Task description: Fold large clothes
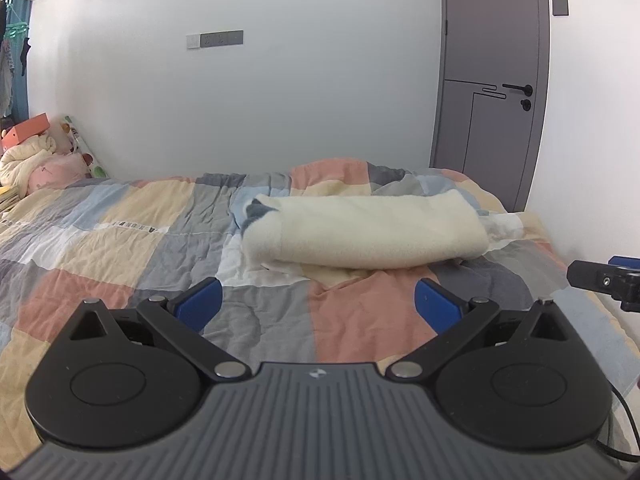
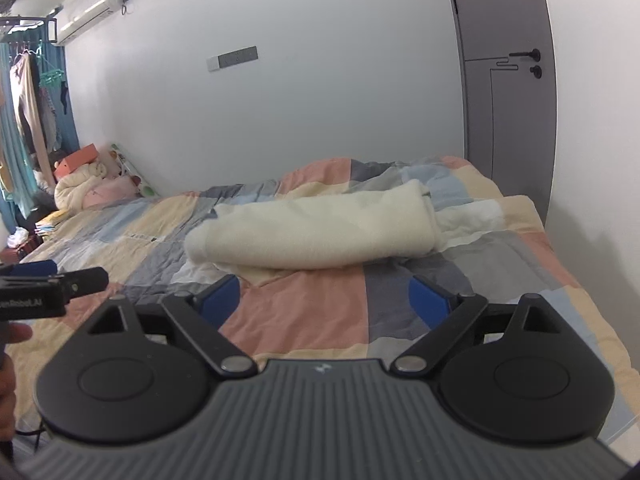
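A cream fleece garment [image 1: 372, 232] lies folded into a long bundle across the far half of the bed, with a grey-blue bit showing at its left end. It also shows in the right wrist view [image 2: 320, 228]. My left gripper [image 1: 318, 300] is open and empty, held above the quilt short of the bundle. My right gripper [image 2: 324, 296] is open and empty, also short of the bundle. The right gripper's tip shows at the right edge of the left wrist view [image 1: 604, 278]; the left gripper shows at the left edge of the right wrist view [image 2: 56, 284].
A patchwork quilt [image 1: 120, 240] covers the bed. Pillows, soft toys and an orange box [image 1: 28, 132] are piled at the far left. A white wall runs behind the bed, with a grey door [image 1: 492, 80] at the right. Clothes hang at the far left [image 2: 28, 100].
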